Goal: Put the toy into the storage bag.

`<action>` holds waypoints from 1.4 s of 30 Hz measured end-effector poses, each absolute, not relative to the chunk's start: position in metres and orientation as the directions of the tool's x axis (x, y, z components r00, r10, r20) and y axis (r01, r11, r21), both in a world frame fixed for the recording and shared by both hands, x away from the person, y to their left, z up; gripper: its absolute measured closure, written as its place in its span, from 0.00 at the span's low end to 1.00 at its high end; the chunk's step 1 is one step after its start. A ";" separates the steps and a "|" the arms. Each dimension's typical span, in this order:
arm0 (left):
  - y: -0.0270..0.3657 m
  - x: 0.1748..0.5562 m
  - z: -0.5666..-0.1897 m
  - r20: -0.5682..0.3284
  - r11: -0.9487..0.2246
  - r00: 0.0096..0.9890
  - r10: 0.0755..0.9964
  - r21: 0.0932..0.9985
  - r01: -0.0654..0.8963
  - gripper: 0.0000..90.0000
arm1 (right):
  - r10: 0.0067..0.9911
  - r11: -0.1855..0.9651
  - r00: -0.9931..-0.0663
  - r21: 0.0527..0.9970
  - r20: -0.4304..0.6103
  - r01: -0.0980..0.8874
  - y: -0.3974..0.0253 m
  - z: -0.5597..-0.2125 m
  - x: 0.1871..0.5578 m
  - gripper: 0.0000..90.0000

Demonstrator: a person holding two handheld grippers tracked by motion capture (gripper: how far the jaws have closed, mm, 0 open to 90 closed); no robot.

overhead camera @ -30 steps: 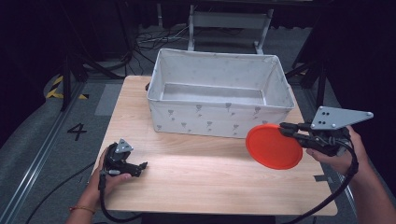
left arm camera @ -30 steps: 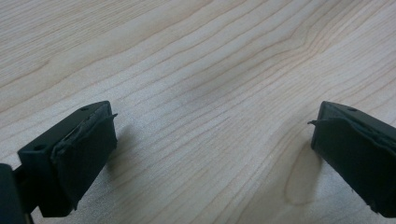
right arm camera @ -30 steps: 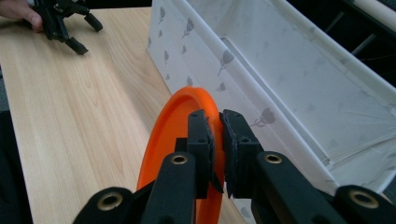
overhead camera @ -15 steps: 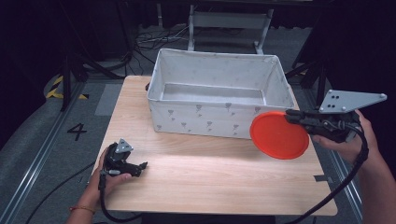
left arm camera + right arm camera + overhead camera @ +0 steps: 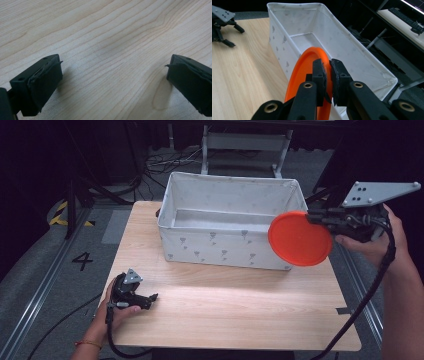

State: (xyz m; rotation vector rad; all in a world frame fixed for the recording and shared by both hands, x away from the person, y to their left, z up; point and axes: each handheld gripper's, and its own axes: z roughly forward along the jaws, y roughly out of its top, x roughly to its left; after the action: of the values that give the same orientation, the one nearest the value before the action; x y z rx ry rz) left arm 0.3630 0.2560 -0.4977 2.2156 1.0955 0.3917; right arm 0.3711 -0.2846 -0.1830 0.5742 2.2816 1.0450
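Holding an orange disc (image 5: 300, 239) on edge at the bin's (image 5: 220, 247) 3 o'clock end, the right gripper (image 5: 320, 218) has it lifted but not yet inside. The left gripper (image 5: 150, 298) rests at the table's (image 5: 240, 310) 8 o'clock. Left gripper view: fingers (image 5: 45, 80) spread, empty. Right gripper view: fingers (image 5: 320, 75) clamp the disc (image 5: 299, 75) rim beside the bin (image 5: 352, 50); dropping it in remains

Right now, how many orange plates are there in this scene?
1. The orange plate is pinched on its rim by the right hand-held gripper, held in the air at the right front corner of the white fabric bin. The visible part of the bin's floor has none.
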 end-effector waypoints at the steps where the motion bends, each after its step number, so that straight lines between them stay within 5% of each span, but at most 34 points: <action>1: 0.256 0.363 -0.498 -0.015 -0.454 0.609 0.793 0.651 0.608 0.01 | 0.585 0.606 -0.748 0.782 -0.313 0.147 -0.284 -0.181 0.373 0.92; 17: 0.256 0.363 -0.498 -0.014 -0.455 0.608 0.793 0.651 0.608 0.01 | 0.641 0.583 -0.696 0.795 -0.324 0.166 -0.278 -0.148 0.434 0.92; 42: 0.256 0.361 -0.498 -0.018 -0.439 0.591 0.807 0.651 0.620 0.01 | 0.600 0.643 -0.747 0.728 -0.286 0.238 -0.260 -0.219 0.534 0.92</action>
State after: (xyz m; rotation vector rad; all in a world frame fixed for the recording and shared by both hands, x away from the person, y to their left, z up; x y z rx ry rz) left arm 0.3609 0.2555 -0.4977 2.2017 1.1261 0.3937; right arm 0.5339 -0.2595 -0.2192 0.6534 2.3489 0.9390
